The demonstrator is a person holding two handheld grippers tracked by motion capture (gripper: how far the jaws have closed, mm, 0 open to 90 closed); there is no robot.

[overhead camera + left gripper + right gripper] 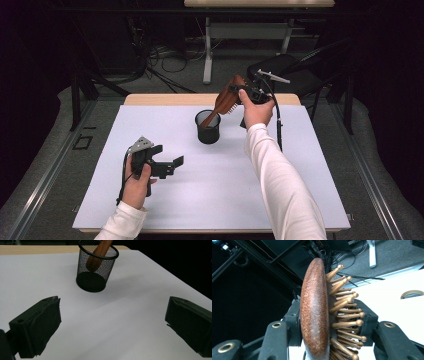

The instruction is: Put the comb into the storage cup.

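Left gripper (167, 166), lower left of the high view: I have it low over the white table (300, 200), jaws spread wide with nothing between them. In its own view the jaws frame the mesh cup (96, 266) at upper centre; I read this as standing by, aimed at the cup in case it needs steadying.

Centre of the high view: mesh cup (207, 127) upright on the table, the wooden hairbrush (227, 100) slanting up and right out of it, handle end inside the cup.

Right of centre: right gripper (247, 92) pinches the brush head. In the right gripper view the hairbrush (315, 312) sits edge-on, one jaw on the smooth back, the other against the pegs. My guess: gripping the head leaves the handle free to go in the cup.
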